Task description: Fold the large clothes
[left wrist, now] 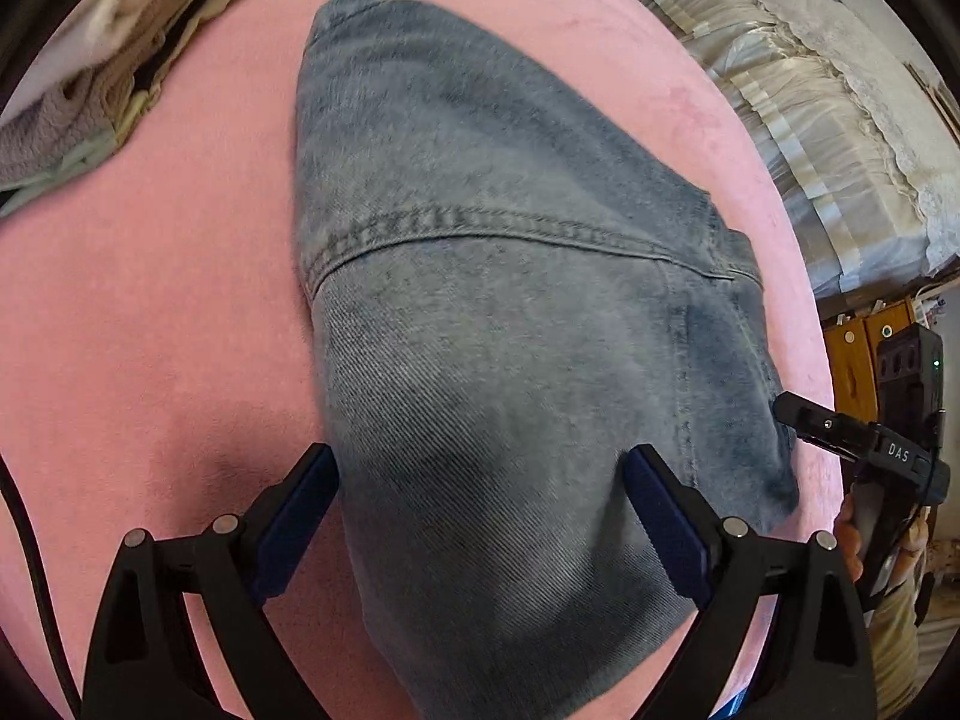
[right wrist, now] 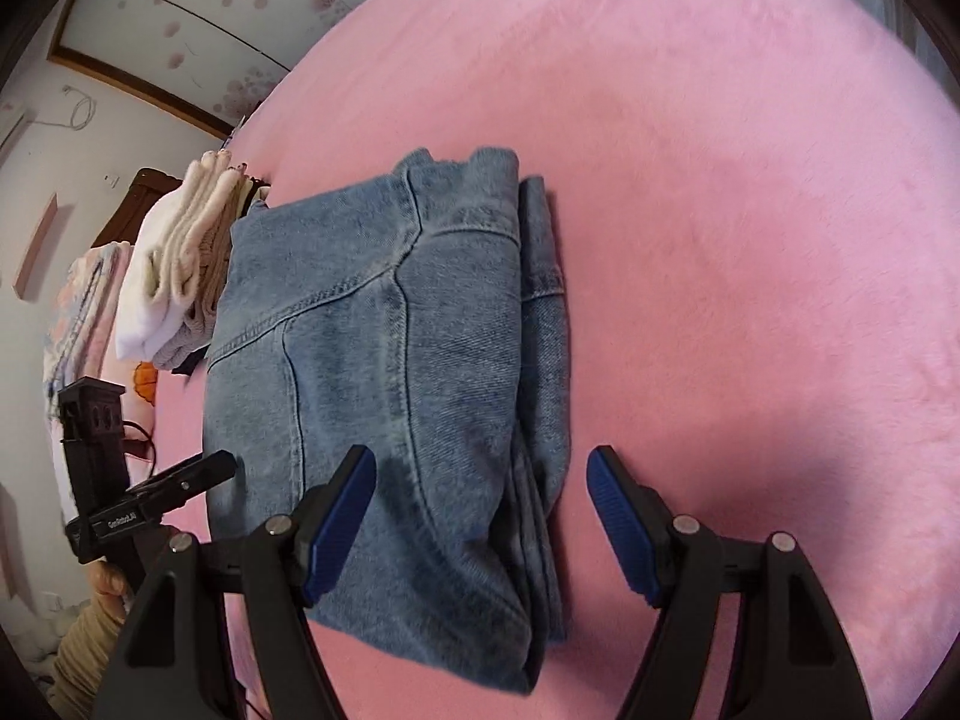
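Note:
Folded blue jeans [left wrist: 492, 312] lie in a thick bundle on the pink bed cover [left wrist: 150, 312]. My left gripper [left wrist: 480, 465] hovers open just over their near left part, its blue pads spread with denim below and nothing pinched. In the right wrist view the jeans [right wrist: 384, 372] show their layered folded edge on the right side. My right gripper [right wrist: 480, 468] stands open above that edge, one pad over the denim and the other over the pink cover [right wrist: 750, 240]. Each gripper shows at the edge of the other's view, the right one [left wrist: 798, 414] and the left one [right wrist: 204, 468].
A stack of folded pale clothes [left wrist: 102, 84] sits on the cover beyond the jeans at the far left, also the stack [right wrist: 180, 276] beside the jeans. A pile of bedding [left wrist: 810, 120] and a wooden cabinet [left wrist: 864, 342] stand off the bed's right side. A person's hand [right wrist: 111, 585] holds the left tool.

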{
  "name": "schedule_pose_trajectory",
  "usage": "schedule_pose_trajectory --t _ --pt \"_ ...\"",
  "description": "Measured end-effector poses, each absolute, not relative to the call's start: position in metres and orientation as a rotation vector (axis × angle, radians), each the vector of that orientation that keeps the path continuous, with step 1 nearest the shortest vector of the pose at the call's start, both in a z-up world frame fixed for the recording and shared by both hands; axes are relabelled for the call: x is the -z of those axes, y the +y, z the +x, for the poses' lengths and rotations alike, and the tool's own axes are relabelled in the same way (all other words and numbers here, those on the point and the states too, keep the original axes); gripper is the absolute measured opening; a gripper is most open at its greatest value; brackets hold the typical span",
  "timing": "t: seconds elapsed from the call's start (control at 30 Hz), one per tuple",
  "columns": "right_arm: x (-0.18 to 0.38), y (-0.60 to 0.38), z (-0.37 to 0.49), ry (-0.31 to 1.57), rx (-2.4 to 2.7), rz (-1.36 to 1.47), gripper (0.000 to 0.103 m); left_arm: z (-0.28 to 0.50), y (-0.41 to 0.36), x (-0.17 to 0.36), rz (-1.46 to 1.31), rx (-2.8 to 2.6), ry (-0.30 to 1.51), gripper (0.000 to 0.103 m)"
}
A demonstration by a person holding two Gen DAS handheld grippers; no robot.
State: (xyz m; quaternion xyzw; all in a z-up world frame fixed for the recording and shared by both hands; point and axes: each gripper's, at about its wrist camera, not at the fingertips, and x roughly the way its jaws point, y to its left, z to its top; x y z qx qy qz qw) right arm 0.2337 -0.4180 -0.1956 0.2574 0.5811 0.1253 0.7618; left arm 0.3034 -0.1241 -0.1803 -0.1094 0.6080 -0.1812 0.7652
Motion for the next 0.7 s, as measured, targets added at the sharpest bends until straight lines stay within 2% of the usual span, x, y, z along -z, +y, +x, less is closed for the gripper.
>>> schedule_pose_trajectory --t 0.37,0.7 --pt "0.217 -0.409 0.252 1.273 -0.352 0.569 0.075 0.313 -0.129 0.203 -0.289 0.417 1.337 0.101" --pt "0.223 -0.391 0.264 1.260 -0.385 0.474 0.075 0.320 -0.138 0.207 -0.256 0.436 1.345 0.102"
